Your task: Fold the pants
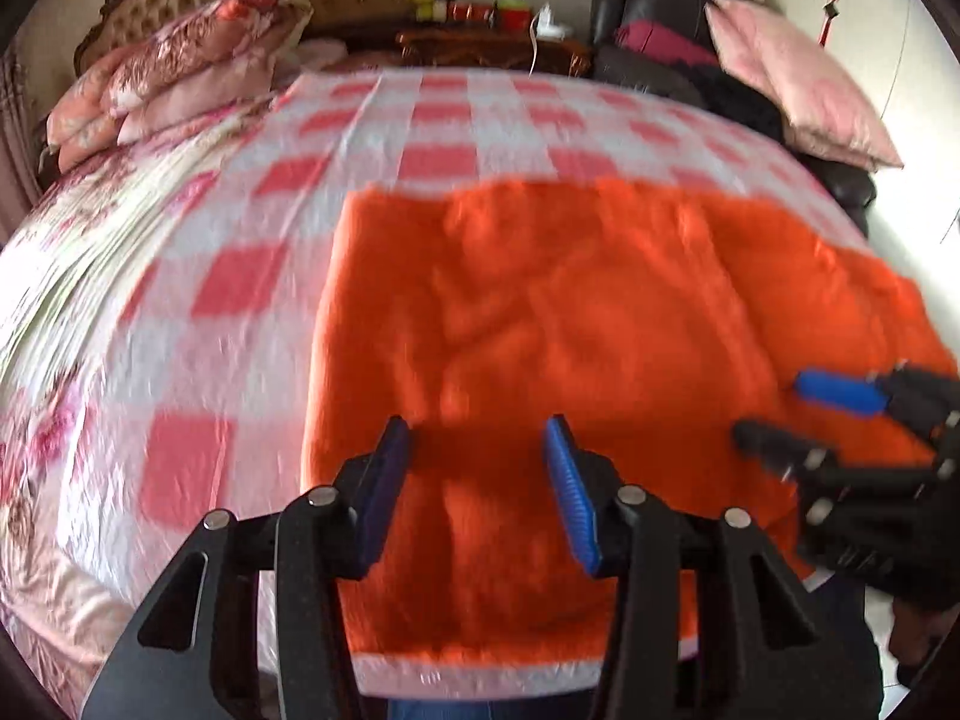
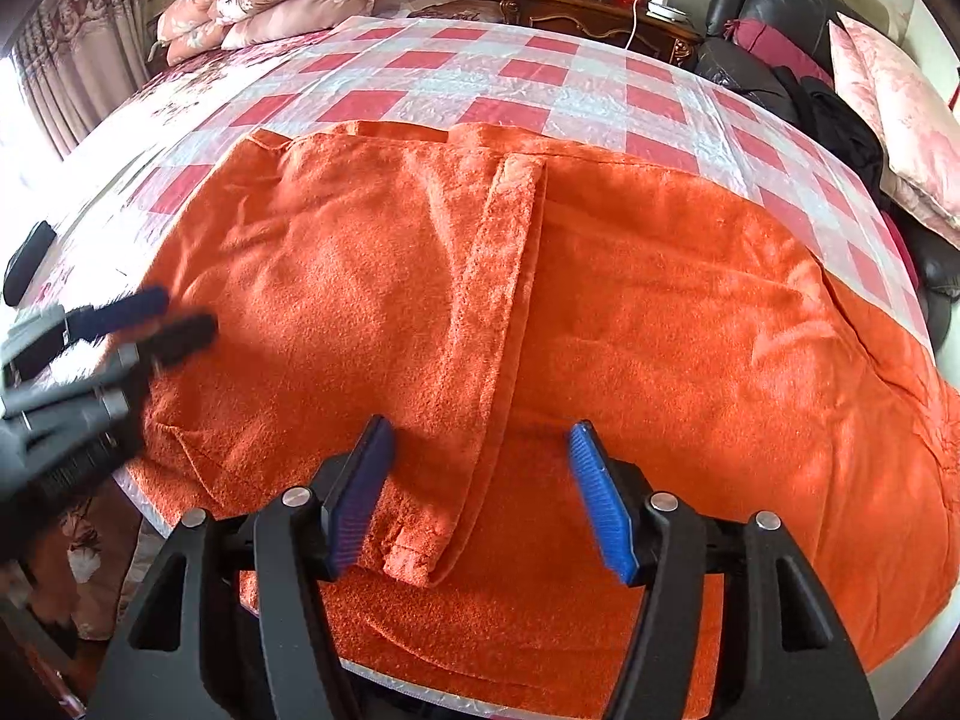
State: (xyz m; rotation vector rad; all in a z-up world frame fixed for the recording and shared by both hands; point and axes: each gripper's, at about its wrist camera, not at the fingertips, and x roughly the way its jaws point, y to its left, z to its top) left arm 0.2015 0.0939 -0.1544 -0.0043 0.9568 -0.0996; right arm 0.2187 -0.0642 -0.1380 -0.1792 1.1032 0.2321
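Orange fleece pants (image 1: 570, 312) lie spread flat on the checked bed cover (image 1: 420, 120); they also fill the right wrist view (image 2: 660, 330), where a folded leg strip (image 2: 504, 276) runs down the middle to a cuff near my jaws. My left gripper (image 1: 477, 438) is open and empty above the pants' near left part. My right gripper (image 2: 480, 441) is open and empty above the strip's cuff end. Each gripper shows in the other's view: the right one (image 1: 774, 414) at the pants' right side, the left one (image 2: 180, 315) at their left edge.
A red-and-white checked cover (image 2: 480, 72) lies over a floral bedsheet (image 1: 72, 276). Folded quilts and pillows (image 1: 180, 66) sit at the headboard. A wooden nightstand (image 2: 594, 12) and a dark leather chair with a pink pillow (image 1: 798, 90) stand to the right. A dark object (image 2: 27, 261) lies at the left.
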